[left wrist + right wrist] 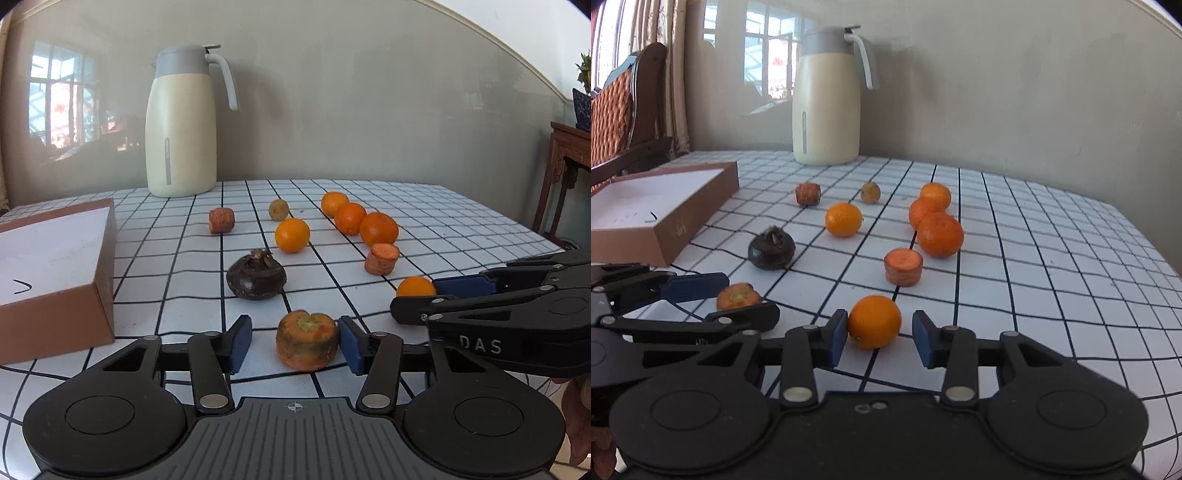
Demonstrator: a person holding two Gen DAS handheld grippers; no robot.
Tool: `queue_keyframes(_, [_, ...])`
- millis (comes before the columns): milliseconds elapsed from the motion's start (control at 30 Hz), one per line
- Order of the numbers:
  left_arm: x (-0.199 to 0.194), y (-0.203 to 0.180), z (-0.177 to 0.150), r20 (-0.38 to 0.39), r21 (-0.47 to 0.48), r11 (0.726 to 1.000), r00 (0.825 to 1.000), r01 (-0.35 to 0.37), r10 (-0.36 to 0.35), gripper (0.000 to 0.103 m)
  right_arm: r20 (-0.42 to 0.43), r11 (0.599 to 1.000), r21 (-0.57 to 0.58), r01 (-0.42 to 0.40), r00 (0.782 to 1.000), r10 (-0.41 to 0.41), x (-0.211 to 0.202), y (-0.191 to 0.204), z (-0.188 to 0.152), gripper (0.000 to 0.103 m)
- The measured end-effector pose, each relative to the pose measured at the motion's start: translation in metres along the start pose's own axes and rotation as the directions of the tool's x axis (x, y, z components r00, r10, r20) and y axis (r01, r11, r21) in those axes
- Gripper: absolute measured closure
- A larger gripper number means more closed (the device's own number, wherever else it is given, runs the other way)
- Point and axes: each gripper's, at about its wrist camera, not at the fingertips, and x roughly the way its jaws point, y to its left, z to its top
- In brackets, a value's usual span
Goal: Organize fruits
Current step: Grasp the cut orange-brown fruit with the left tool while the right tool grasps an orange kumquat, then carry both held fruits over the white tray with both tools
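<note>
My left gripper (295, 341) is open around a carrot top piece (307, 339) on the table; the right pad touches it, the left pad stands apart. My right gripper (879, 338) is open around a small orange (874, 321); the left pad touches it, the right pad is apart. That orange also shows in the left wrist view (415, 287). Further back lie a carrot chunk (903, 266), a row of three oranges (939, 234), a lone orange (843, 219), a dark mangosteen (771, 249), another carrot piece (808, 194) and a small brownish fruit (870, 192).
An open brown box with white inside (661, 206) sits at the left of the checked tablecloth (1052, 258). A cream thermos jug (827, 99) stands at the back by the wall. A wooden side table (569, 162) stands off to the right.
</note>
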Motion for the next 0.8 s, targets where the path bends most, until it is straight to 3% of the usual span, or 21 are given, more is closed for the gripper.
queue_keyframes(33, [-0.001,-0.001,0.000,0.001,0.005,1.000,1.000,0.002,-0.002,0.055,0.002,1.000,0.010,-0.007,1.000,0.007,-0.001,-0.001,0.000,0.078])
queue_keyframes(100, [-0.002,-0.003,0.000,0.002,0.008,1.000,1.000,0.017,-0.017,0.068,0.002,1.000,0.016,-0.012,1.000,0.012,-0.001,-0.001,0.000,0.080])
queue_keyframes(500, [-0.022,0.004,0.002,0.051,0.026,1.000,0.999,0.005,-0.006,0.067,0.070,0.999,0.034,0.038,0.997,-0.040,-0.017,-0.002,0.004,0.080])
queue_keyframes(800, [-0.071,0.047,0.008,0.127,0.021,0.996,0.989,-0.085,0.082,0.067,0.183,0.999,0.015,-0.045,0.982,0.042,-0.035,0.036,0.017,0.080])
